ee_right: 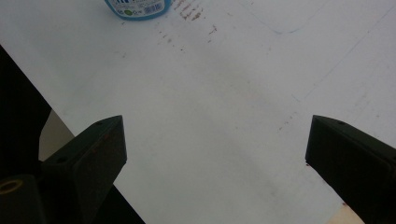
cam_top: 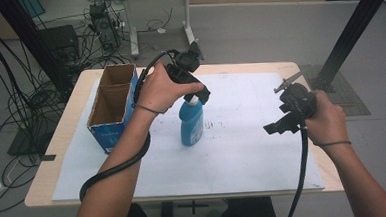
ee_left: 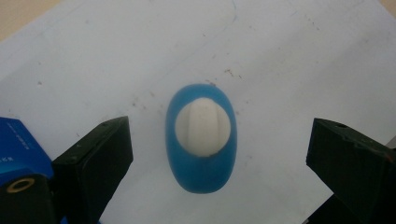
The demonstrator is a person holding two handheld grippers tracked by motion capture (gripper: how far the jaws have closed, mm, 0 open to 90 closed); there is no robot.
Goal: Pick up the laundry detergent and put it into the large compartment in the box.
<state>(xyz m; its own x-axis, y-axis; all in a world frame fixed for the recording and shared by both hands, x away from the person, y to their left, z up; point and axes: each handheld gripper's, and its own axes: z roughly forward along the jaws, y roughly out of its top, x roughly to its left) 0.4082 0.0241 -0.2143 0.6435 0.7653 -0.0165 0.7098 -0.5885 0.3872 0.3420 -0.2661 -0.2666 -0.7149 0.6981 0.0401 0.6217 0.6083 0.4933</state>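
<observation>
Left gripper hangs straight over the upright blue plastic bottle w/ white cap, jaws spread wide either side of the cap in the left gripper view, not touching; prob lining up for a top-down grab. Bottle stands mid-table on the white paper sheet, w/ the open blue-sided cardboard box at its 9 o'clock. Right gripper, at the bottle's 3 o'clock, well apart, jaws spread too, holding nothing, pointed down at bare sheet, apparently idle.

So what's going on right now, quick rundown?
Left gripper open, directly above the blue bottle. Right gripper open, off to the side over the white sheet. Bottle upright, cardboard box beside it, nothing blocking.
</observation>
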